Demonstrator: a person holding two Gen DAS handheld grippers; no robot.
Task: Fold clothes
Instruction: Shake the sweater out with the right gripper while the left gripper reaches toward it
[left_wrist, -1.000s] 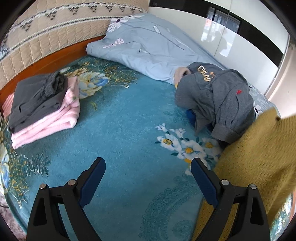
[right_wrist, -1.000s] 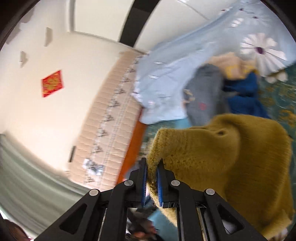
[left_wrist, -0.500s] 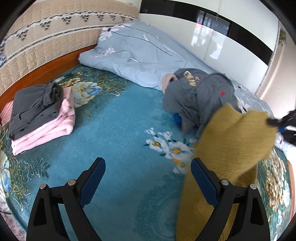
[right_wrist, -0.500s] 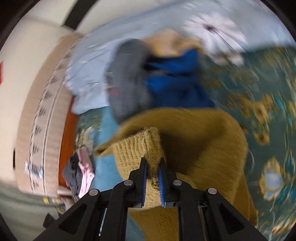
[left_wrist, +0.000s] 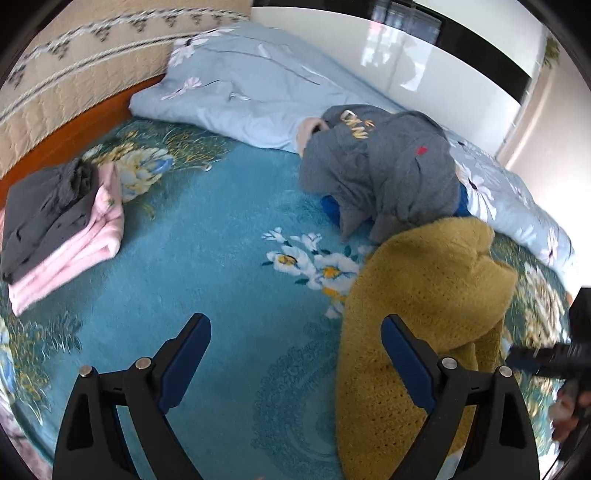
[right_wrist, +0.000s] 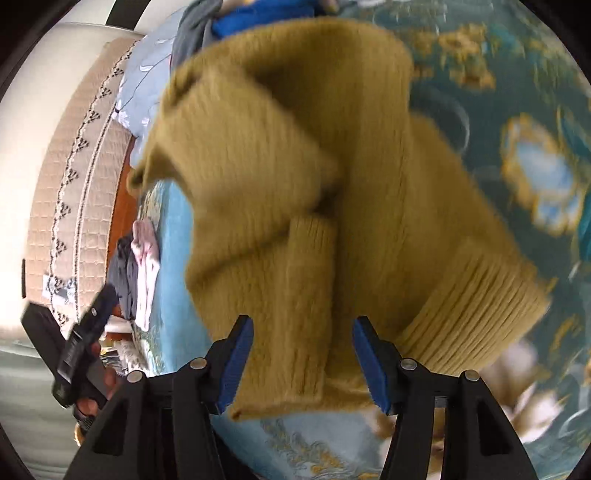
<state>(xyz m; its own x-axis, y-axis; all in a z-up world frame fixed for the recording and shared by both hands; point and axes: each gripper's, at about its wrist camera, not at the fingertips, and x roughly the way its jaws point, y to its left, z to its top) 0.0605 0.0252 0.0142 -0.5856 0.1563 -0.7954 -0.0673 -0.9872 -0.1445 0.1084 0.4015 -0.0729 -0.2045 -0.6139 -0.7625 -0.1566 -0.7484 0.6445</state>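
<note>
Looking past our wide-open, empty right claw (right_wrist: 303, 360), we find the mustard sweater (right_wrist: 303, 177) heaped on the bed directly ahead, its ribbed hem nearest; our open left claw (left_wrist: 295, 354) hangs to its left.

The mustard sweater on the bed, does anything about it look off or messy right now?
Yes. The mustard sweater lies bunched in a lump on the teal bedspread, a sleeve doubled over its body, not flat for folding. Both grippers are open; neither grips it.
</note>
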